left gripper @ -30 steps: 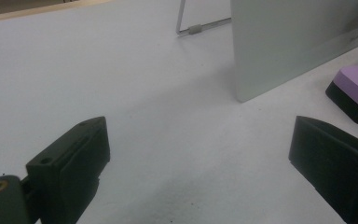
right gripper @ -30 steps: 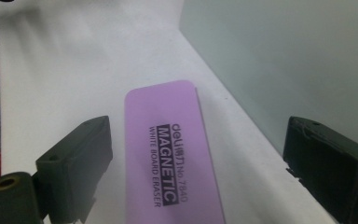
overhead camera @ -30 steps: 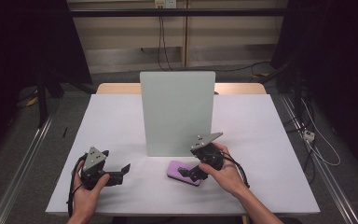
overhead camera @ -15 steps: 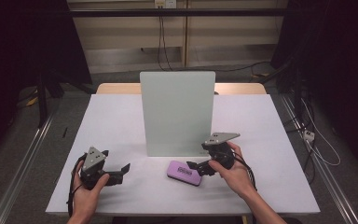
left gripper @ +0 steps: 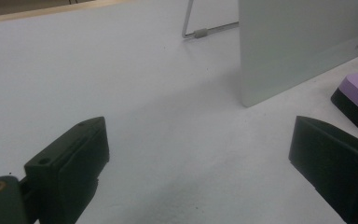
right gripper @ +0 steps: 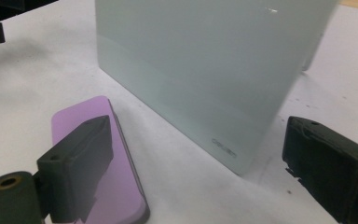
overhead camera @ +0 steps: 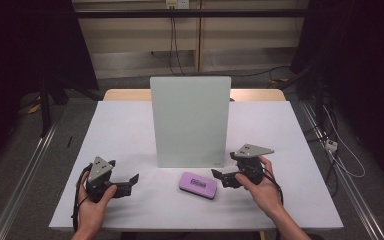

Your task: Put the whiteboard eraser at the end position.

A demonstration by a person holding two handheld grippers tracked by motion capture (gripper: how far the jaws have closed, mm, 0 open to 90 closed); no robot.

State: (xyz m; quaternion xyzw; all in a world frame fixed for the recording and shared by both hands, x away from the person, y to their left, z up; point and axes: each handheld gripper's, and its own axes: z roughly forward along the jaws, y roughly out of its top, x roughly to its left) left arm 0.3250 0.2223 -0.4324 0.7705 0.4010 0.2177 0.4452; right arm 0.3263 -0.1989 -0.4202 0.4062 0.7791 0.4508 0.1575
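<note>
High view: upright white board (overhead camera: 190, 121) behind purple eraser (overhead camera: 198, 184); right gripper (overhead camera: 221, 176), left gripper (overhead camera: 131, 180) jaws apart, empty.

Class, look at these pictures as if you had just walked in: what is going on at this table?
A person sits at a white table with a two-jaw gripper in each hand. The right gripper is open and sits just beside a purple eraser lying flat in front of an upright white board, not gripping it. The left gripper rests open on the table, apart from the eraser. Nothing is held at this moment.
</note>
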